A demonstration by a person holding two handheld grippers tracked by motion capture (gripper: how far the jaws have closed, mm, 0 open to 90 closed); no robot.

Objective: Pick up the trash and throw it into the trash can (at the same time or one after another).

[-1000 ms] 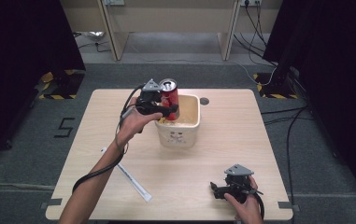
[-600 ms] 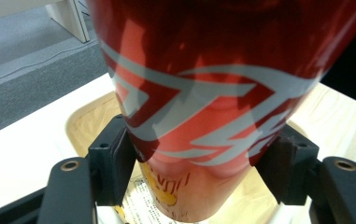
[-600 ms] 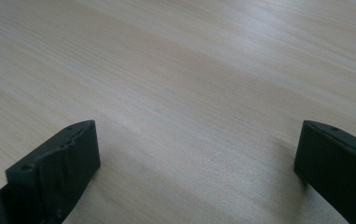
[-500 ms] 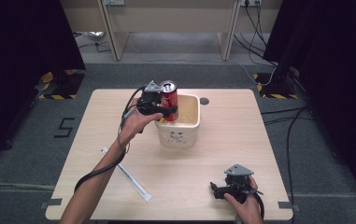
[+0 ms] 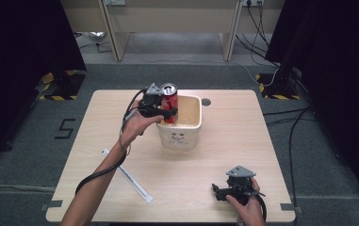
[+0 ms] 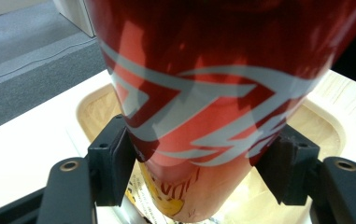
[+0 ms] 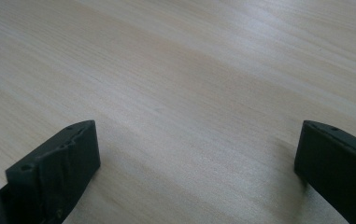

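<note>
A red soda can (image 5: pixel 169 101) stands upright over the left side of a cream tub (image 5: pixel 191 134) at the table's middle. My left gripper (image 5: pixel 168 112) is shut on the can, its pads pressing both sides of the red can (image 6: pixel 203 116) low on its body, with the tub's rim (image 6: pixel 327 126) showing behind. Near the table's front edge at the right, my right gripper (image 5: pixel 217 193) rests low on the wood, pointing left. Its jaws stand wide open (image 7: pixel 196 154) with bare table between them.
A long white strip (image 5: pixel 127 175) lies on the table at the front left. A round hole (image 5: pixel 206 101) is in the tabletop behind the tub. A printed wrapper (image 6: pixel 166 200) lies inside the tub under the can. Cables run across the grey floor at the right.
The left hand with the can has shifted slightly over the tub's left rim. The right gripper has stayed where it was.
</note>
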